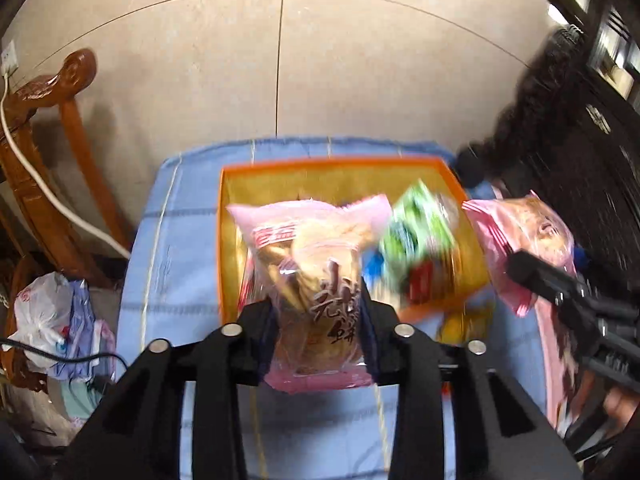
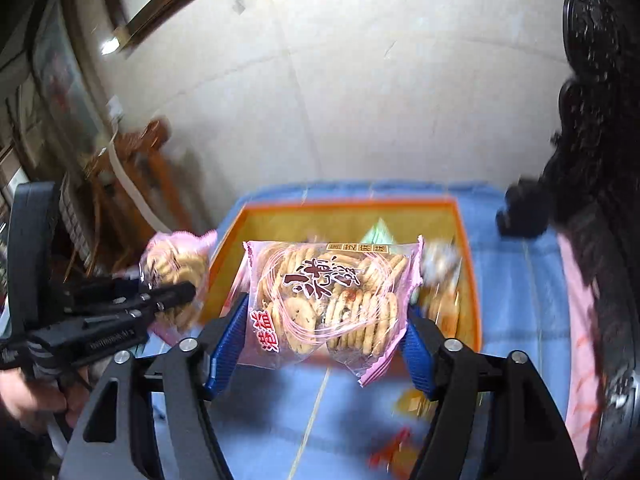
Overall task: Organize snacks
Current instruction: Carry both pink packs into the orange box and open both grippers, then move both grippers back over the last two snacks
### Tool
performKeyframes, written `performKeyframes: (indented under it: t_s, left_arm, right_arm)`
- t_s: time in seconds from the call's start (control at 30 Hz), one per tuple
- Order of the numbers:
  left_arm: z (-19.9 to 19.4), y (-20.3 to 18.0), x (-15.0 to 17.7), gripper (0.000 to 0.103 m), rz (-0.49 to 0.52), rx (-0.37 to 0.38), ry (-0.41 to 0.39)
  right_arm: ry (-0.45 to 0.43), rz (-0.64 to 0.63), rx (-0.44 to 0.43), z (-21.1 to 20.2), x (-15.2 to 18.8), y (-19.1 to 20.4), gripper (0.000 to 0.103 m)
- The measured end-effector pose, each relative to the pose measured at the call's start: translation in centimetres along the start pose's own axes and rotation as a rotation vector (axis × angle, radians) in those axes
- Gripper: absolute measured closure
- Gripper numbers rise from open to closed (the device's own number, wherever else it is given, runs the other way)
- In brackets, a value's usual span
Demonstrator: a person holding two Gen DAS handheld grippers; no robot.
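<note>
Cookie packs clamped between both tongs

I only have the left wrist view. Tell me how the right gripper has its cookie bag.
Observer: The right gripper holds the right cookie bag crosswise, with a blue pad at each end.
Operator: Report which face shows.
Observer: The printed face, with round cookies visible through it.
Operator: Say where it lines up.
Observer: Across the near rim of the orange tray; its height I cannot tell.
Operator: Check the cloth below.
Observer: A blurred red wrapper lies on the blue cloth.
</note>
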State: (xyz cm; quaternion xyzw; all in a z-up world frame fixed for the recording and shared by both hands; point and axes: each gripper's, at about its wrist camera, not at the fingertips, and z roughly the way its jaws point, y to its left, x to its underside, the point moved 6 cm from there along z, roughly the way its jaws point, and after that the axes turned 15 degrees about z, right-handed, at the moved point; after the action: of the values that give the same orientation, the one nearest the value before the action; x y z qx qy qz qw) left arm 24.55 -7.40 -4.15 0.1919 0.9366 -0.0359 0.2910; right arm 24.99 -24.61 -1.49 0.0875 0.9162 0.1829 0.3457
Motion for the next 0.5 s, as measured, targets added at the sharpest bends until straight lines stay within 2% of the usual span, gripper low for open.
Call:
performKeyframes:
  t_s: [0.03, 0.07, 0.1, 0.13, 0.2, 0.33, 0.5]
  left_arm:
    - [1.2, 0.7, -0.9, 0.009, -0.024, -0.035, 0.032]
    - [1.7, 1.1, -1.2, 0.004, -0.046, -0.084, 0.065]
    - [1.8, 1.6, -1.4, 0.005, -0.076, -0.112, 0.067]
    - [1.6, 1.5, -1.3, 0.005, -0.087, -0.085, 0.042]
    - [1.5, 1.2, -0.5, 0.004, -0.076, -0.068, 0.041]
    - [3.0, 0.3, 2.7, 0.004, -0.026, -0.066, 0.155]
    - [3.0, -1.3, 6.0, 0.004, 0.017, -0.046, 0.186]
  right_arm:
    - [-0.004, 0.016, 0.015, 0.4, -0.5, -0.3, 0.021]
    - [-0.016, 0.043, 0.052, 0.4, -0.9, -0.9, 0.019]
    - [-0.038, 0.057, 0.064, 0.1, -0.8, -1.4, 0.011]
    - [-0.057, 0.059, 0.058, -0.3, -0.6, -1.6, 0.003]
    - [-0.065, 0.037, 0.065, -0.5, 0.8, -2.7, 0.004]
    - [0.013, 0.075, 0.112, 0.1, 4.5, -6.0, 0.004]
    - [0.125, 0.108, 0.161, 0.2, 9.4, -9.3, 0.004]
